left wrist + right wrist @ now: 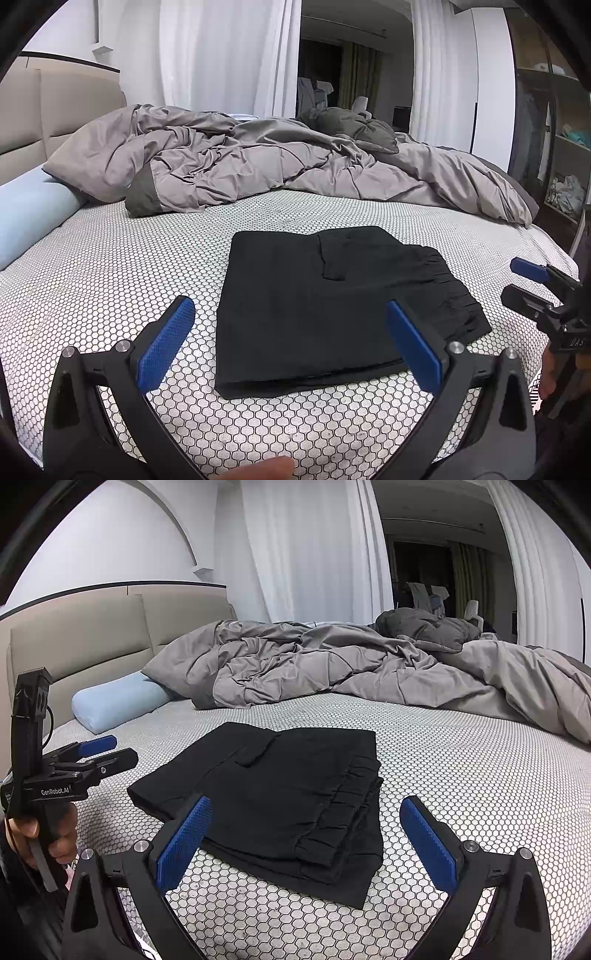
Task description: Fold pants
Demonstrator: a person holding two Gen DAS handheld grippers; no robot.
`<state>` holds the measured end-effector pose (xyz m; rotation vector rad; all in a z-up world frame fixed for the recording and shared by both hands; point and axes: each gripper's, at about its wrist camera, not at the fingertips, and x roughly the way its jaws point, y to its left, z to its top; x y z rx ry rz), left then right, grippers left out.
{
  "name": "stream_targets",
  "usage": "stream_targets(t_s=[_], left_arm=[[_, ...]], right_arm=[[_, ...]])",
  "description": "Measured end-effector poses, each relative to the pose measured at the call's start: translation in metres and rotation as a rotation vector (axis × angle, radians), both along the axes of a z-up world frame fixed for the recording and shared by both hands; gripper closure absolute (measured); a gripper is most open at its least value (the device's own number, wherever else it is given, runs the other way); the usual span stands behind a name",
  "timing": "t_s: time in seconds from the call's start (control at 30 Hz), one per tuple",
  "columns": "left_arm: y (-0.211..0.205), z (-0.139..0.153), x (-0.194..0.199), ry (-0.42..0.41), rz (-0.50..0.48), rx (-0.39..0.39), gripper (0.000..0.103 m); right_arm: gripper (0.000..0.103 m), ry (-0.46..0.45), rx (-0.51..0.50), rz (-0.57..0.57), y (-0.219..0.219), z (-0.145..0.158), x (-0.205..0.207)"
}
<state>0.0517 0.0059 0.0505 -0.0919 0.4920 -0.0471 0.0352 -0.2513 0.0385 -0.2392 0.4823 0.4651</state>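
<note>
Black pants (325, 302) lie folded into a flat rectangular stack on the bed, with the gathered waistband at the right edge. They also show in the right wrist view (280, 797). My left gripper (291, 343) is open and empty, held just above the near edge of the stack. My right gripper (306, 842) is open and empty, with its left pad over the waistband end. The right gripper also appears at the right edge of the left wrist view (532, 280), and the left gripper at the left of the right wrist view (99, 753).
The bed has a white sheet with a hexagon pattern (110, 266). A crumpled grey duvet (258, 162) lies across the far side. A light blue pillow (118, 701) rests by the beige headboard (92, 642). Shelves (565, 155) stand at the right.
</note>
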Motion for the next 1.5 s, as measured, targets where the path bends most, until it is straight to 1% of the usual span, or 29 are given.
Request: stream_targets(t_s=[0.5, 1.5], left_arm=[[-0.0033, 0.0015, -0.0020, -0.008, 0.014, -0.006, 0.001], [-0.0051, 0.0009, -0.0001, -0.004, 0.010, -0.006, 0.001]], right_arm=[[0.000, 0.006, -0.007, 0.003, 0.0010, -0.0009, 0.0010], [0.000, 0.008, -0.009, 0.004, -0.0028, -0.0007, 0.0036]])
